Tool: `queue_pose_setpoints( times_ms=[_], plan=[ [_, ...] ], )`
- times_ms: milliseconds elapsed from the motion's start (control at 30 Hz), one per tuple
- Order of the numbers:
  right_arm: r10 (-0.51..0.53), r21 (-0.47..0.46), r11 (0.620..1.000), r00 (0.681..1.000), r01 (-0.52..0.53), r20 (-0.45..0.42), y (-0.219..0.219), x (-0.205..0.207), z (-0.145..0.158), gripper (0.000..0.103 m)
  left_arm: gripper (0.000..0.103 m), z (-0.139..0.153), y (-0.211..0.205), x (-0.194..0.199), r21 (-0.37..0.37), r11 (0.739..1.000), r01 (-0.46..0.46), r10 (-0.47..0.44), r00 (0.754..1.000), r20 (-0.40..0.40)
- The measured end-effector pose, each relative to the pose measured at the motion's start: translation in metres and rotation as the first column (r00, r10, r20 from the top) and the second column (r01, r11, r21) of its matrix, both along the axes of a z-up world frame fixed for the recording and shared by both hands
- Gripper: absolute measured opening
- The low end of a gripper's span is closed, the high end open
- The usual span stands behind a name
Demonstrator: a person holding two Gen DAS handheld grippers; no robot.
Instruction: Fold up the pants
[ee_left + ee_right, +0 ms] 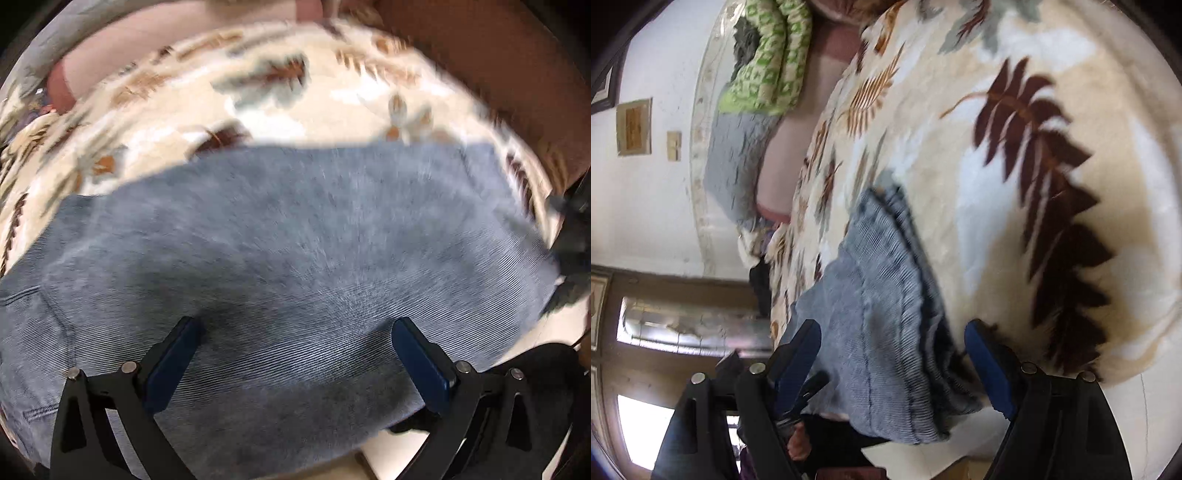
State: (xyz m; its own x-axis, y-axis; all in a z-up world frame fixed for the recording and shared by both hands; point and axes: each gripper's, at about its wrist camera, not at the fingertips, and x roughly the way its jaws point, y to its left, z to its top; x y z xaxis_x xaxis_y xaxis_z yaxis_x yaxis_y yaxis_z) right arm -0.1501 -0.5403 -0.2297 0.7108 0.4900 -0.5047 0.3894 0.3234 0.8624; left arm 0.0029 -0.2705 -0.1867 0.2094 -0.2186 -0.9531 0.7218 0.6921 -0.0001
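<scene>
I see the bed first: a cream blanket (295, 110) printed with brown and grey-green leaves covers it and fills most of both views. On the right wrist view the same blanket (1052, 184) runs away from me, and a white wall (646, 203) with small framed pieces stands at the far side of the bed. Against that wall lie a green-and-white patterned cushion (768, 66) and a grey pillow (735, 162).

The pants (277, 251), blue denim, lie spread on the blanket, wide and fairly flat under my left view, reaching near the edge of the bed. In the right view the pants (886, 314) show as stacked layers with stitched edges, hanging a little past the bed edge.

My left gripper (295, 334) hangs over the denim with its fingers (173, 362) spread wide; nothing is between them, and I cannot tell whether the tips touch the cloth. My right gripper (892, 341) is also wide open, its fingers (990, 369) standing on either side of the layered edge of the pants without closing on it. The motion blur softens the details.
</scene>
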Motion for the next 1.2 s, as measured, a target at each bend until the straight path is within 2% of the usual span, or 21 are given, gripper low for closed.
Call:
queue_pose_setpoints(
  times_ms=[33, 67, 100, 167, 200, 233, 300, 367, 433, 567, 767, 900, 1033, 1133, 1167, 1200],
  plan=[
    [0.003, 0.008, 1.000, 1.000, -0.003, 0.010, 0.001, 0.002, -0.001, 0.082, 0.103, -0.003, -0.004, -0.005, 0.037, 0.999, 0.037, -0.038, 0.998, 0.043],
    [0.004, 0.011, 1.000, 1.000, -0.005, 0.013, 0.001, 0.004, -0.002, 0.082, 0.103, -0.002, -0.006, -0.010, 0.042, 0.997, 0.058, -0.061, 0.995, 0.084],
    [0.006, 0.013, 1.000, 1.000, -0.006, 0.014, 0.001, 0.005, -0.004, 0.081, 0.103, -0.001, -0.007, -0.012, 0.049, 0.997, 0.060, -0.065, 0.994, 0.088],
    [0.005, -0.006, 1.000, 1.000, -0.005, -0.006, 0.000, 0.008, -0.005, 0.060, 0.103, -0.001, -0.004, -0.009, 0.039, 0.998, 0.046, -0.048, 0.998, 0.052],
    [0.013, -0.019, 1.000, 1.000, -0.014, -0.026, 0.000, 0.010, -0.007, 0.031, 0.103, 0.000, -0.003, -0.007, 0.036, 0.998, 0.050, -0.052, 0.998, 0.041],
    [0.017, -0.021, 1.000, 0.999, -0.018, -0.042, 0.001, 0.011, -0.011, 0.017, 0.103, 0.000, -0.001, -0.007, 0.037, 0.998, 0.054, -0.056, 0.998, 0.039],
    [0.008, -0.028, 1.000, 0.999, -0.009, -0.044, 0.003, 0.011, -0.010, 0.017, 0.103, 0.003, 0.007, -0.006, 0.035, 0.998, 0.051, -0.052, 0.998, 0.033],
    [0.002, -0.051, 0.999, 1.000, -0.003, -0.014, 0.005, 0.010, 0.000, 0.012, 0.103, 0.007, 0.019, -0.005, 0.019, 0.999, 0.028, -0.028, 0.999, 0.033],
    [-0.010, -0.057, 0.998, 0.999, 0.012, 0.040, 0.009, 0.009, 0.014, 0.011, 0.103, 0.010, 0.034, 0.001, 0.016, 1.000, -0.009, 0.008, 0.999, 0.039],
    [-0.005, -0.094, 0.996, 0.997, 0.013, 0.083, 0.025, 0.021, 0.046, 0.011, 0.103, 0.021, 0.071, 0.018, -0.010, 0.995, -0.100, 0.101, 0.994, 0.040],
    [0.080, -0.168, 0.984, 0.983, -0.051, 0.167, 0.074, 0.059, 0.113, 0.011, 0.103, 0.045, 0.133, 0.041, -0.095, 0.964, -0.247, 0.250, 0.968, 0.030],
    [0.184, -0.208, 0.967, 0.968, -0.147, 0.172, 0.131, 0.094, 0.132, 0.011, 0.103, 0.057, 0.171, 0.051, -0.145, 0.935, -0.324, 0.332, 0.943, 0.034],
    [0.331, -0.253, 0.922, 0.937, -0.295, 0.113, 0.206, 0.143, 0.125, 0.011, 0.103, 0.064, 0.209, 0.064, -0.180, 0.902, -0.393, 0.406, 0.913, 0.041],
    [0.451, -0.258, 0.862, 0.892, -0.437, -0.004, 0.259, 0.182, 0.099, 0.020, 0.103, 0.064, 0.233, 0.071, -0.180, 0.880, -0.439, 0.451, 0.892, 0.032],
    [0.494, -0.231, 0.841, 0.868, -0.489, -0.037, 0.278, 0.195, 0.087, 0.027, 0.103, 0.062, 0.240, 0.074, -0.176, 0.874, -0.453, 0.465, 0.885, 0.027],
    [0.522, -0.205, 0.830, 0.852, -0.519, -0.045, 0.290, 0.203, 0.081, 0.046, 0.103, 0.060, 0.247, 0.077, -0.174, 0.867, -0.467, 0.477, 0.879, 0.020]
  ],
)
